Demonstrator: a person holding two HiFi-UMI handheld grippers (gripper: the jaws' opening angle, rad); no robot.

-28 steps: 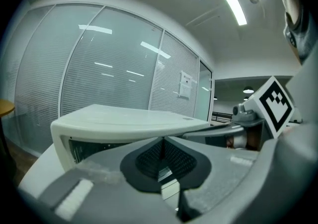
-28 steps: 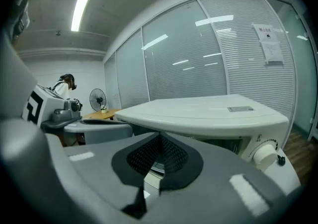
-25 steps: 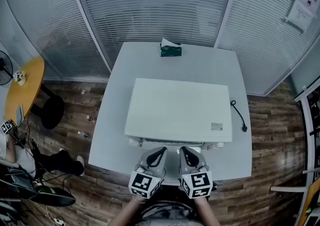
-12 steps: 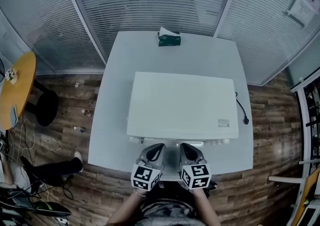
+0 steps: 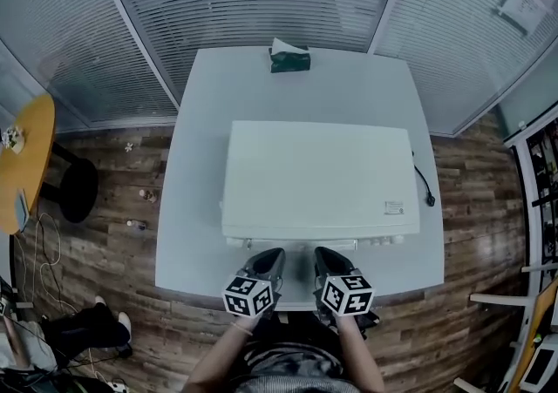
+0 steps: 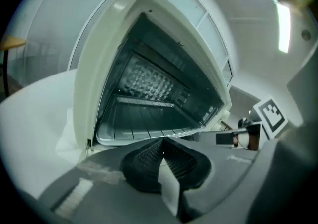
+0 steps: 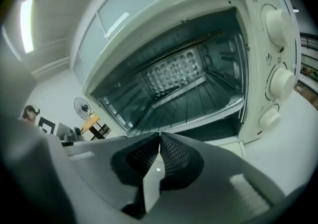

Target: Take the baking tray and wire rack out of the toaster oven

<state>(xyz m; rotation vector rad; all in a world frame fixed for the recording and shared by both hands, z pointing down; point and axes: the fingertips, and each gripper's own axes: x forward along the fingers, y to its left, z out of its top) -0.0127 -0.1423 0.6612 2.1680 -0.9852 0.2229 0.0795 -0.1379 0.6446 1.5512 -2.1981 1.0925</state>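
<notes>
Hovering just before the open toaster oven [image 5: 318,178], left gripper [image 6: 163,139] and right gripper [image 7: 159,133] both pinched shut on nothing

tissue box [image 5: 289,60], yellow table [image 5: 24,165], black stool [image 5: 78,191]

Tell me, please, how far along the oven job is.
Done: the oven stands open, its cavity showing. In hand: nothing; the left claw and right claw are shut and empty before the opening. Left: the rack and tray are both inside, not yet pulled out.
</notes>
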